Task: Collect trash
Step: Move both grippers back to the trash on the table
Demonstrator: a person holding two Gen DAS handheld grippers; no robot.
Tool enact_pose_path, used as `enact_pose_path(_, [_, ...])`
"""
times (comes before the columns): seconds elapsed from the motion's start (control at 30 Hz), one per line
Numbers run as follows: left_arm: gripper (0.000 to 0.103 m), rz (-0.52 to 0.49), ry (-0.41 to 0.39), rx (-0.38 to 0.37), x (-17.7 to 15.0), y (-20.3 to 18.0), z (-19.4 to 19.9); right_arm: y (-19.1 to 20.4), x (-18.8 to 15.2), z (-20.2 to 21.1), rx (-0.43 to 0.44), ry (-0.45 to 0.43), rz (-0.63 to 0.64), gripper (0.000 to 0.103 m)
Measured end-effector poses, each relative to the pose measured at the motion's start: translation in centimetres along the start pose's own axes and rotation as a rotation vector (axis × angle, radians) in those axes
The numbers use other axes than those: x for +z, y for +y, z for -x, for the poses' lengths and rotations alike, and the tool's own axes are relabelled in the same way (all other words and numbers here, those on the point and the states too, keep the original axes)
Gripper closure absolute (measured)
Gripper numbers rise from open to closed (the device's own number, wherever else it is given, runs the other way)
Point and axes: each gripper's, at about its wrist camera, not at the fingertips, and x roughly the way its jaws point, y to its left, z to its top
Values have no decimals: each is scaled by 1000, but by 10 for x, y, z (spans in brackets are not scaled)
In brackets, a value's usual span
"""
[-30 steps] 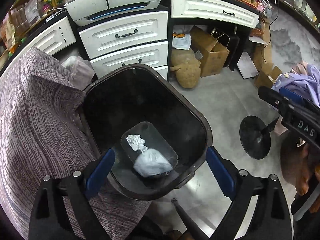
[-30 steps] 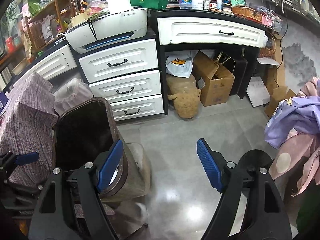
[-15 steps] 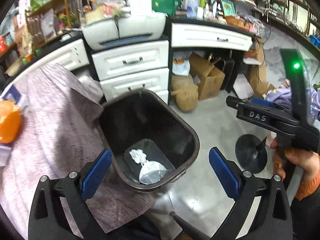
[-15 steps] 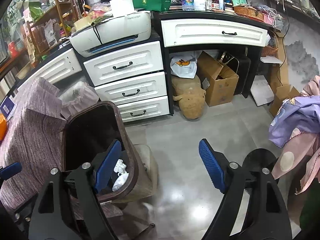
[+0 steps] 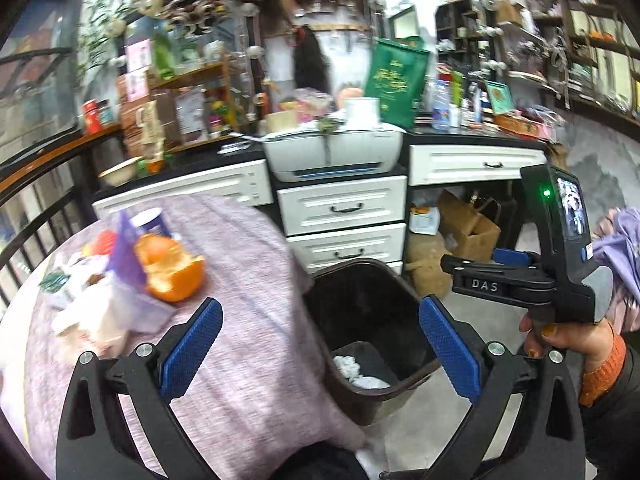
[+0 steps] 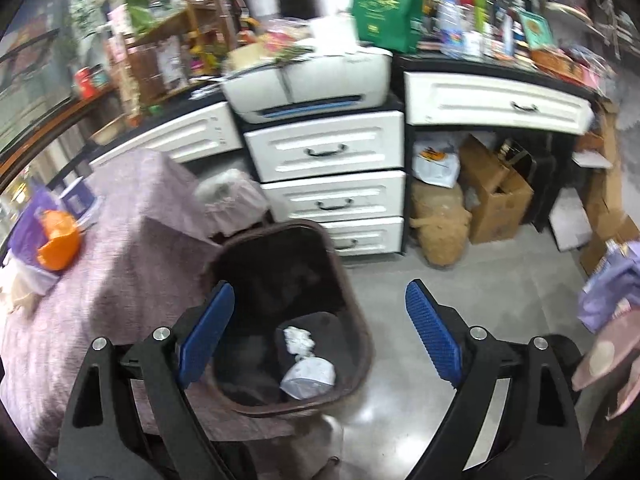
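Note:
A dark brown trash bin (image 5: 416, 388) stands on the floor beside a table with a purple cloth (image 5: 248, 280); it also shows in the right wrist view (image 6: 360, 320). White crumpled paper (image 6: 298, 339) and a white bag (image 6: 308, 374) lie in its bottom. An orange peel (image 5: 172, 268), a purple wrapper (image 5: 124, 254) and pale scraps (image 5: 96, 320) lie on the cloth. My left gripper (image 5: 320, 344) is open and empty above the table edge and bin. My right gripper (image 6: 320, 330) is open and empty above the bin; its body shows at the right of the left wrist view (image 5: 532, 284).
White drawers (image 6: 328, 152) and a printer (image 6: 308, 76) stand behind the bin. Cardboard boxes (image 6: 496, 196) and a tan sack (image 6: 440, 220) sit under the desk. Purple clothes (image 6: 612, 288) hang at the right. Grey floor (image 6: 480, 280) lies right of the bin.
Both grippers have risen and tilted up away from the bin. The left view has swung left, so the tabletop trash now shows. Both stay open and empty.

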Motion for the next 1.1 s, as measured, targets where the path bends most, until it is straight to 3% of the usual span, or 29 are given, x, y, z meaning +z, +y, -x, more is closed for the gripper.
enact_pose_path(0.47, [5,249,53,250,-28,128,27,119,6,16,221,-34,230,14])
enact_pose_path(0.73, [5,257,65,358,-47,173,42,179,0,27,343,-38,358,14])
enact_pose_path(0.97, [6,350,121,355,-52,217,42,233,-4,34,429,-41,467,14])
enact_pose_path(1.1, [11,407,130,339,-52,237,39,260,-7,29,416,-59,540,14])
